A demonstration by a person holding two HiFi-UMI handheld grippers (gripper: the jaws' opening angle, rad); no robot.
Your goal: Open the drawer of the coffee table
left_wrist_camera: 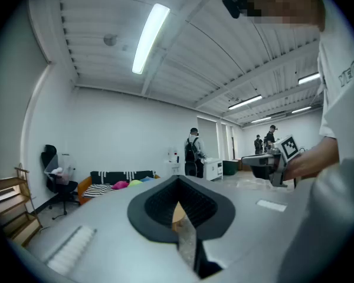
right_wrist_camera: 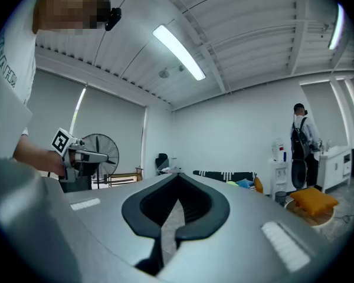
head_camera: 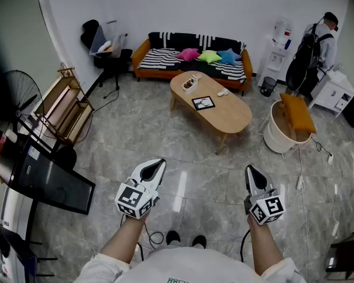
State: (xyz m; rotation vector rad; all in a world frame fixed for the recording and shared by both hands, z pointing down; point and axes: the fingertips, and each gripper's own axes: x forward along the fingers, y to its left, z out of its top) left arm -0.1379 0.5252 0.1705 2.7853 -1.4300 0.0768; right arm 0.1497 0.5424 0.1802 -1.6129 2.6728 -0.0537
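Table (head_camera: pixel 231 117), oval and of pale wood, stands on the grey floor (head_camera: pixel 165 140) just in front of the orange sofa (head_camera: pixel 141 53); its drawer cannot be made out. Left tongs (head_camera: pixel 158 165) and right tongs (head_camera: pixel 249 171) hover level, well short of it, both clenched on nothing.

The bench (head_camera: pixel 224 115) is pale wood. Far behind it, the sofa (head_camera: pixel 143 53) has an orange frame under a black-and-white striped cover, with a pink cushion (head_camera: pixel 187 54), a lime cushion (head_camera: pixel 209 56) and a blue cushion (head_camera: pixel 228 56). The floor (head_camera: pixel 165 137) is grey, marble-veined tile, and the wall (head_camera: pixel 224 5) is white. At right, an orange pad (head_camera: pixel 297 113) tops a white tub (head_camera: pixel 276 135). The left gripper (head_camera: pixel 155 165) and right gripper (head_camera: pixel 249 171) are white and black, with black-and-white square-patterned cubes.
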